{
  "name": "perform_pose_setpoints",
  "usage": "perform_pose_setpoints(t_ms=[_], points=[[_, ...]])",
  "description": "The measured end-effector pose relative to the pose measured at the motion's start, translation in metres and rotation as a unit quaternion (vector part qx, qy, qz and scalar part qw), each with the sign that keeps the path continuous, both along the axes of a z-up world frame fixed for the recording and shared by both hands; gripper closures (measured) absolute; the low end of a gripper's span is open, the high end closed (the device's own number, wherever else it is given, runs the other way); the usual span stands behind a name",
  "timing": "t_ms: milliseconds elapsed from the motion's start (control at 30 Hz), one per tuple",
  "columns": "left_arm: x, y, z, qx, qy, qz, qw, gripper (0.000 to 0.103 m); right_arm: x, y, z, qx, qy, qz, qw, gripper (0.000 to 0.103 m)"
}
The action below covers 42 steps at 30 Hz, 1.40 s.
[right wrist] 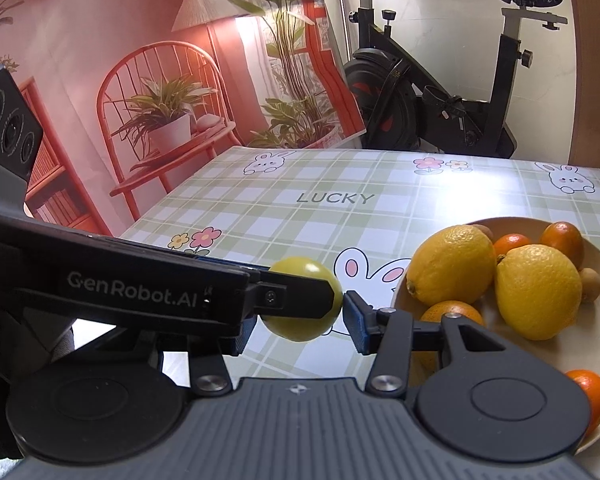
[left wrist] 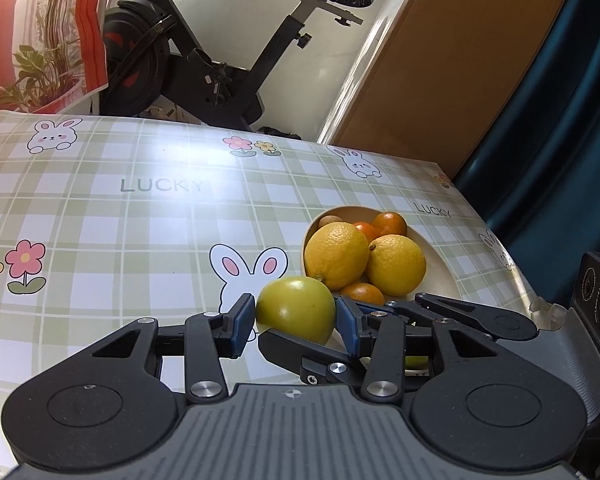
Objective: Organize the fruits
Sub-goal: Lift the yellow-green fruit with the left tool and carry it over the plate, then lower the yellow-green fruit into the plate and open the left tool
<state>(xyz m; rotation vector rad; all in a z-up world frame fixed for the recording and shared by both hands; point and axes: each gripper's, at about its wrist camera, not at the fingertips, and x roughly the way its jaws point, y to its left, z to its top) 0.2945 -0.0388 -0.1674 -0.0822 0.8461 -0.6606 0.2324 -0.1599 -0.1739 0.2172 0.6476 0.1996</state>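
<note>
Green fruit [left wrist: 296, 307] pinched by left gripper [left wrist: 296, 320] and right gripper [right wrist: 300, 312] together, just beside full bowl [left wrist: 440, 276] (near table's right edge), open tablecloth [left wrist: 140, 220] leftward.

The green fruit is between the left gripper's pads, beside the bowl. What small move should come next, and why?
Probably carry the green fruit rightward, over the bowl. The left gripper presses it from both sides, and the bowl, close beside it, already holds lemons and oranges, so it likely belongs there.
</note>
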Motion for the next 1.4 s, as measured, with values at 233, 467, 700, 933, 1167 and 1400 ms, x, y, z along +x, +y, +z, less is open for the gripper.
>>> perform_pose_setpoints(t_ms=[233,467,700,933,1167,1400], points=[[-0.005,-0.021,0.017,0.006,-0.016,-0.013,0.9998,0.056,-0.013,-0.013,0.013,0.005,-0.025,-0.024,0.999,0.053],[-0.007,-0.044,0.028,0.009,-0.026,-0.028,0.9992,0.055,-0.022,-0.031,0.027,0.009,-0.045,-0.048,0.998,0.053],[-0.008,-0.067,0.030,0.011,-0.027,-0.047,0.9985,0.055,-0.031,-0.052,0.031,0.008,-0.052,-0.068,0.996,0.053],[-0.007,-0.097,0.030,0.016,-0.022,-0.072,0.9970,0.055,-0.041,-0.074,0.033,0.005,-0.055,-0.088,0.995,0.053],[-0.003,-0.129,0.025,0.024,-0.018,-0.100,0.9945,0.055,-0.047,-0.102,0.027,0.009,-0.052,-0.113,0.992,0.053],[-0.005,-0.160,0.017,0.031,-0.011,-0.124,0.9917,0.055,-0.056,-0.129,0.021,0.014,-0.045,-0.140,0.989,0.053]])
